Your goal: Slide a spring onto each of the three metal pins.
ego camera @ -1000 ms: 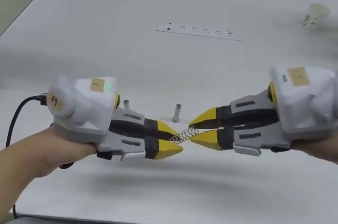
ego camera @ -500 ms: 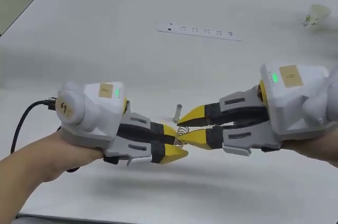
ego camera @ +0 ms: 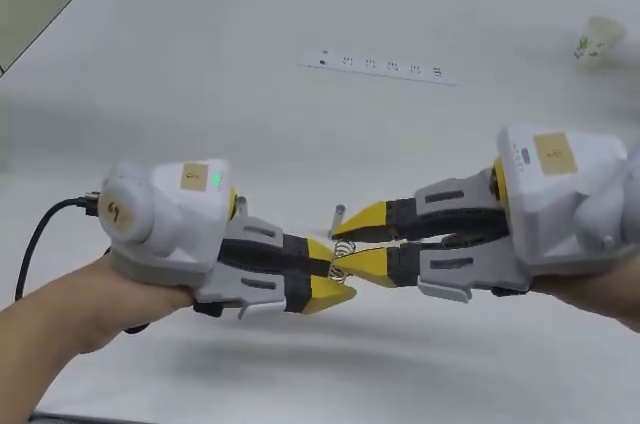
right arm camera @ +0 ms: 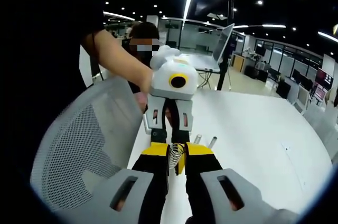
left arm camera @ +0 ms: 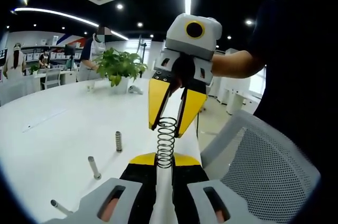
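Spring (left arm camera: 166,142), small coil of bright steel wire: held off the surface, its near end pinched between the yellow tips of my left tool (ego camera: 338,272), its far end reaching into my right tool (left arm camera: 167,129). The coil lies between the two tools, which face each other tip to tip.

White surface (ego camera: 250,24), broad and flat: carries all items below except the chair.

White mesh-backed chair (left arm camera: 264,166): at the edge of the surface, beside me.

Left tool, grey body with yellow-tipped jaws: closed narrow on the spring.

Right tool, same make: jaws parted a little, one on each side of the spring's far end; whether they touch the coils I cannot tell.

Green potted plant (left arm camera: 119,65): at the far end of the surface.

White power strip (ego camera: 380,64), long and thin: lying flat, well beyond the tools.

Black cable (ego camera: 35,239): runs from the rear of the left tool.

Short grey metal pins (left arm camera: 119,140), three: standing in a row on the surface, apart from one another, below and to the side of the spring.
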{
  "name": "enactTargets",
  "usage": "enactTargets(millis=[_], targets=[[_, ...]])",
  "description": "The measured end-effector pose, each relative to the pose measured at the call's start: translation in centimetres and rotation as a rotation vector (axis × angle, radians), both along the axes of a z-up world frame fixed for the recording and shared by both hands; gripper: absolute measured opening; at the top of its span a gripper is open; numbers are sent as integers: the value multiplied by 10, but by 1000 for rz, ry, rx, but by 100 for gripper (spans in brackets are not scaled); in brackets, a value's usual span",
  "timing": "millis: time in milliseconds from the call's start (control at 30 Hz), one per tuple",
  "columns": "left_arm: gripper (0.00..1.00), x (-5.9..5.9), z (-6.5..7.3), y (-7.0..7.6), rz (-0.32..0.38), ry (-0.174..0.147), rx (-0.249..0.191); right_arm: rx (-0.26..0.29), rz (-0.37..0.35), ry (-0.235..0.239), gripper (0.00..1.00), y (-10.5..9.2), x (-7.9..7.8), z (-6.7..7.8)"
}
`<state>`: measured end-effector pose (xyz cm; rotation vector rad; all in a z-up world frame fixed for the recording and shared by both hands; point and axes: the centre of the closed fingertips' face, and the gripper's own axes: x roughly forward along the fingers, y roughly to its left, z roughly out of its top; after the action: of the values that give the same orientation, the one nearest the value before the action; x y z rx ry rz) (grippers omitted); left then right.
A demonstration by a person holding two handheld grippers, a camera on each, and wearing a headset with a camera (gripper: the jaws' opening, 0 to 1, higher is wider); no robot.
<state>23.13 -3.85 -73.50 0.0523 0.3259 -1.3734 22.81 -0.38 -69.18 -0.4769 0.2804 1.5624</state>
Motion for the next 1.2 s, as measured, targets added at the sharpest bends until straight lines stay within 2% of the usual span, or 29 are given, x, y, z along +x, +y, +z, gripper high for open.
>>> enactTargets(millis=[100,167,367,533,600,700,767,867,1000,1100,1200], targets=[[1,0,0,1,3,5,-2,4,-2,0,8,1,1,0],[1,1,0,2,11,21,-15,10,-13,12,9,1,2,0],[1,2,1,4,22,30,-25,40,-44,57,9,1,6,2],[1,5,1,4,31,30,-29,63,-66,76,9,2,9,2],[1,5,1,5,33,32,-30,81,-83,95,10,3,11,3],[1,5,1,6,36,33,-30,138,-118,140,12,2,14,8],[1,4,2,6,39,34,-35,151,-127,151,15,1,15,9],[1,4,2,7,40,33,-34,151,-127,181,15,0,11,6],[1,3,5,6,37,31,-46,131,-123,181,15,0,6,-1],[1,3,8,5,37,29,-54,131,-122,185,10,0,5,-1],[1,1,8,4,30,28,-52,139,-129,189,9,1,5,1]])
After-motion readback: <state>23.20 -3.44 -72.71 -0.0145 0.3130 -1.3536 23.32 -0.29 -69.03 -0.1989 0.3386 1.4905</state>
